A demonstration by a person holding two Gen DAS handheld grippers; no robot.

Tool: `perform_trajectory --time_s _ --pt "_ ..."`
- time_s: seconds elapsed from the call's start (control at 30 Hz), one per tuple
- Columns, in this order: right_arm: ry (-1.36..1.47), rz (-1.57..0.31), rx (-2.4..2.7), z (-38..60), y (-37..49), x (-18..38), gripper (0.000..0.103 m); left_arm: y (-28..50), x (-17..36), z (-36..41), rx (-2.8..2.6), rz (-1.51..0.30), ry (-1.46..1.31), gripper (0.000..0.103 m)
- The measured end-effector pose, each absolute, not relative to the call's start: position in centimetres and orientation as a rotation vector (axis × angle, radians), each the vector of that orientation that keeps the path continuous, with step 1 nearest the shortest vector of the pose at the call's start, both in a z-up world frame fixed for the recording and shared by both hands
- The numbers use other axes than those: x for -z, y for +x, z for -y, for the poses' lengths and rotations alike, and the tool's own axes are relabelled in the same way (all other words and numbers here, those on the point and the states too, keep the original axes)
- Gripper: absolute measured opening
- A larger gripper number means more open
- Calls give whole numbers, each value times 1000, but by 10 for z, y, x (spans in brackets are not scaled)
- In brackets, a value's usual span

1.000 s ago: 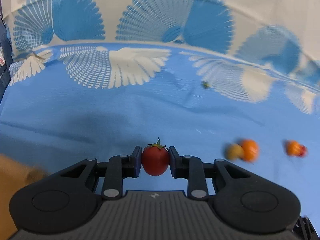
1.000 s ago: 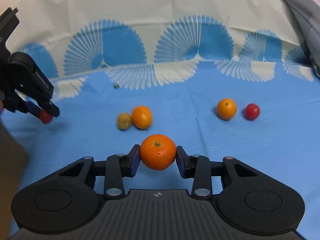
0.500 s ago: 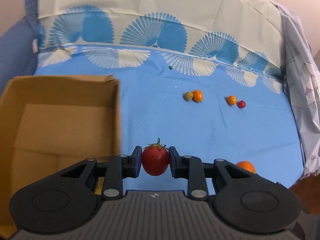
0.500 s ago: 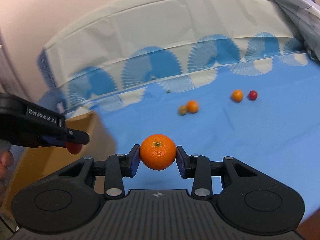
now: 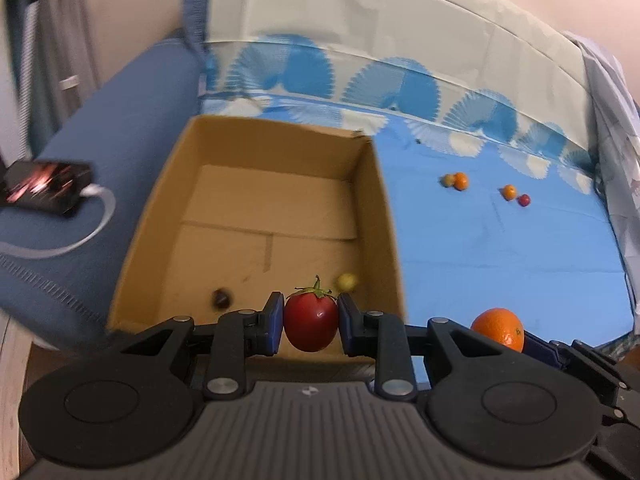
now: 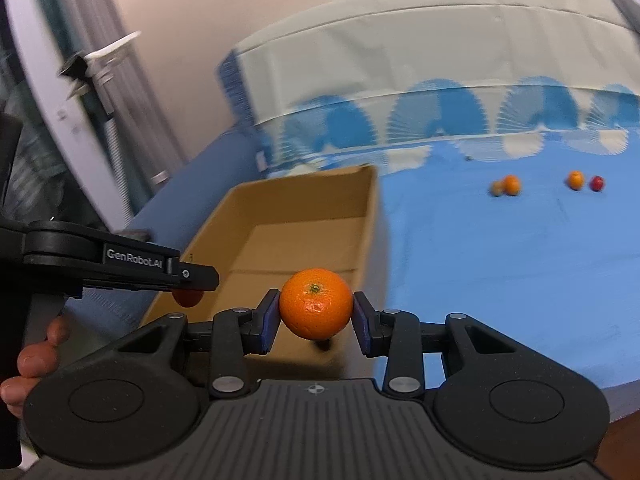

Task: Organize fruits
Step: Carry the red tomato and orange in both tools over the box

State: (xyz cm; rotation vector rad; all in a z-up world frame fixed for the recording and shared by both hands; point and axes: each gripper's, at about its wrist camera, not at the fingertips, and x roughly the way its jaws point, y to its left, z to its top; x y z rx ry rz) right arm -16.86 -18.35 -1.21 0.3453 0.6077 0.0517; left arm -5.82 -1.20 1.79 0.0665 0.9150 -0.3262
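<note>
My left gripper (image 5: 311, 323) is shut on a red tomato (image 5: 311, 325) with a green stem, held above the near end of an open cardboard box (image 5: 378, 208). Inside the box lie a small dark fruit (image 5: 221, 298) and a small yellow fruit (image 5: 346, 281). My right gripper (image 6: 316, 304) is shut on an orange mandarin (image 6: 316, 303), hanging near the box's (image 6: 370, 216) near right corner. The mandarin (image 5: 499, 328) also shows at the lower right of the left wrist view. The left gripper (image 6: 192, 280) with its tomato (image 6: 188, 298) appears at the left of the right wrist view.
On the blue cloth (image 5: 500, 248) far off lie a greenish fruit beside an orange one (image 5: 460, 180), and another orange one (image 5: 509, 191) beside a small red one (image 5: 524, 200). A phone with a white cable (image 5: 44, 190) rests on the blue sofa arm. A hand (image 6: 36, 360) holds the left gripper.
Both grippers have risen and swung left, away from the fruits on the cloth, to above the cardboard box. Each still grips its fruit. The box's inside has come into view.
</note>
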Motion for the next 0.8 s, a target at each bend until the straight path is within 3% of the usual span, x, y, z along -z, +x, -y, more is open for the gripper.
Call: perform_trajectory --time_s 0.37,0.8 --pt "262 -605 -129 136 -193 -3 40 -105 -19 -47 265 -897 15 31" --pt "232 -616 -131 131 -192 -5 40 -106 -20 -56 262 -898 -24 31"
